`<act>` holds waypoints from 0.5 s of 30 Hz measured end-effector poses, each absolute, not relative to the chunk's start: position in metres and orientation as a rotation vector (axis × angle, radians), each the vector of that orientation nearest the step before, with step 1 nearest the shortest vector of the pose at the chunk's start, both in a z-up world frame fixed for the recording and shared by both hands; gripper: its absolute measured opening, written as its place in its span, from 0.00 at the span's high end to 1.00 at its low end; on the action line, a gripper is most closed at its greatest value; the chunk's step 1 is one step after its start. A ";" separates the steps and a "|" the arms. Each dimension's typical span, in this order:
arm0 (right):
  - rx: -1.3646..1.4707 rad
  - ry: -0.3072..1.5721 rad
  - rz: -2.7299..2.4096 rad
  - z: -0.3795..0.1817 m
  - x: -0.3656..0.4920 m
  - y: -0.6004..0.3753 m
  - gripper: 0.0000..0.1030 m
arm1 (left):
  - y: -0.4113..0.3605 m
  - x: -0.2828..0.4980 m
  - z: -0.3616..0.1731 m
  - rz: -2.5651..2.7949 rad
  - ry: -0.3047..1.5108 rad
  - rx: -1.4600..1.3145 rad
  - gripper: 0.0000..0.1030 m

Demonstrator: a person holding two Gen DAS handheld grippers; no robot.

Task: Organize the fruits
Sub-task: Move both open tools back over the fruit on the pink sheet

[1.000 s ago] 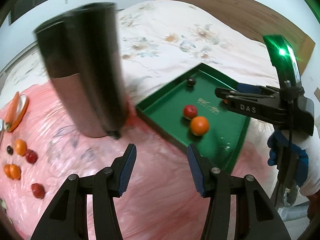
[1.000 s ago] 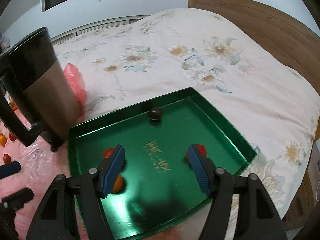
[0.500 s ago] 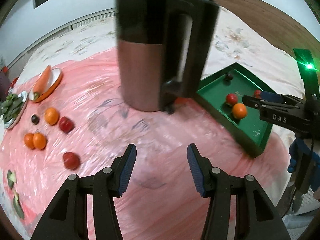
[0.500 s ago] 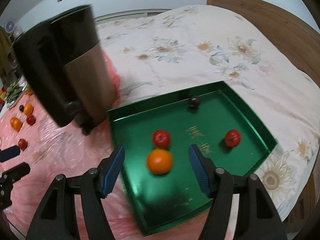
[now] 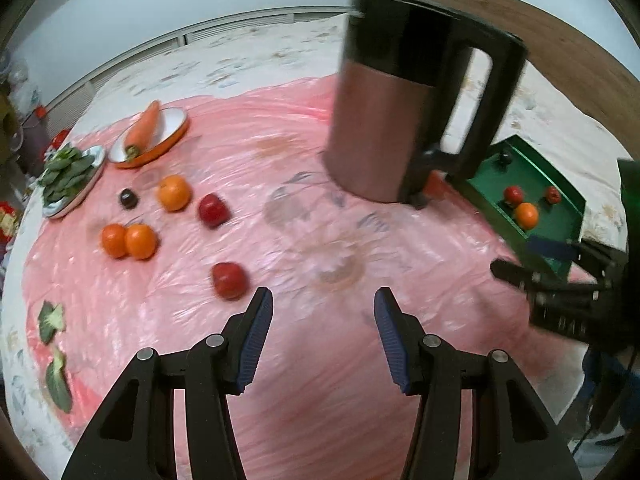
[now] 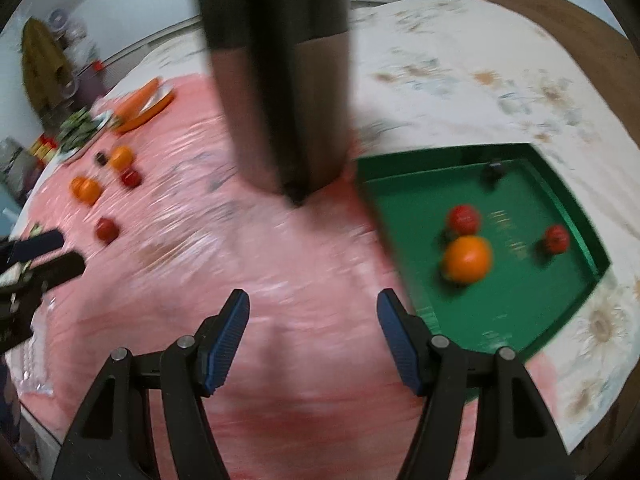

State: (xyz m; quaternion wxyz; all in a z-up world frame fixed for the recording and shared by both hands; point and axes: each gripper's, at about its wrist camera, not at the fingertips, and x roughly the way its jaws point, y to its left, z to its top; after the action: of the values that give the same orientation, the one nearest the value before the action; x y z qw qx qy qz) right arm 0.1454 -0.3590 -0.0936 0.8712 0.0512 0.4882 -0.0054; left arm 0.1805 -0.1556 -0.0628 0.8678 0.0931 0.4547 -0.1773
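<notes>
the fruits are being shown in two groups. in the green tray (image 6: 576, 200) an orange (image 6: 467, 260), two red fruits (image 6: 464, 218) (image 6: 557, 238) and a dark fruit (image 6: 493, 170) at the far wall are lying apart from one another, except that the orange is touching the nearer red fruit. on the pink plastic sheet (image 5: 320, 380) a pair of oranges (image 5: 128, 241), a single orange (image 5: 173, 192), a small dark fruit (image 5: 128, 198) and two red fruits (image 5: 214, 210) (image 5: 229, 280) are being left loose, well apart from the tray.

compared with half a second ago, the loose fruits are being seen nearer the middle of the left wrist view, and the tray is being pushed to its right edge; in the right wrist view the tray is now being seen at the right and the kettle (image 6: 280, 80) centrally.

the left gripper (image 5: 323, 330) is being held wide apart with nothing between its pads, and so is the right gripper (image 6: 313, 334); both are being held above the sheet.

only the left wrist view is showing the carrot (image 5: 143, 128) in its bowl (image 5: 176, 136), the plate of greens (image 5: 66, 172) and the broccoli pieces (image 5: 51, 320) sharply; the right wrist view is heavily blurred.
</notes>
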 end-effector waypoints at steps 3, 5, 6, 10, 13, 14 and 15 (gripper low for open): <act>0.097 1.037 0.055 -0.098 0.149 -0.330 0.00 | -0.135 0.183 -0.066 -0.333 0.959 0.193 0.54; 0.087 1.037 0.098 -0.099 0.155 -0.312 0.00 | -0.121 0.187 -0.069 -0.303 0.965 0.195 0.54; 0.082 1.035 0.116 -0.098 0.158 -0.304 0.00 | -0.116 0.188 -0.070 -0.292 0.968 0.196 0.54; 0.056 1.025 0.187 -0.097 0.175 -0.277 0.00 | -0.087 0.201 -0.076 -0.225 0.982 0.182 0.54; 0.037 1.010 0.233 -0.094 0.189 -0.261 0.00 | -0.061 0.216 -0.077 -0.174 0.992 0.148 0.54; 0.032 1.004 0.246 -0.093 0.193 -0.256 0.00 | -0.050 0.224 -0.077 -0.148 0.996 0.131 0.54; 0.030 0.997 0.256 -0.092 0.199 -0.252 0.00 | -0.041 0.231 -0.078 -0.131 0.997 0.118 0.54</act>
State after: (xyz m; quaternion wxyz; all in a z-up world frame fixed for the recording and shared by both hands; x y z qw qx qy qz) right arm 0.1987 -0.2517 -0.0917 0.8703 0.0141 0.4768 0.1226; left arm 0.2311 -0.0407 -0.0777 0.8745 0.0567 0.4775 -0.0629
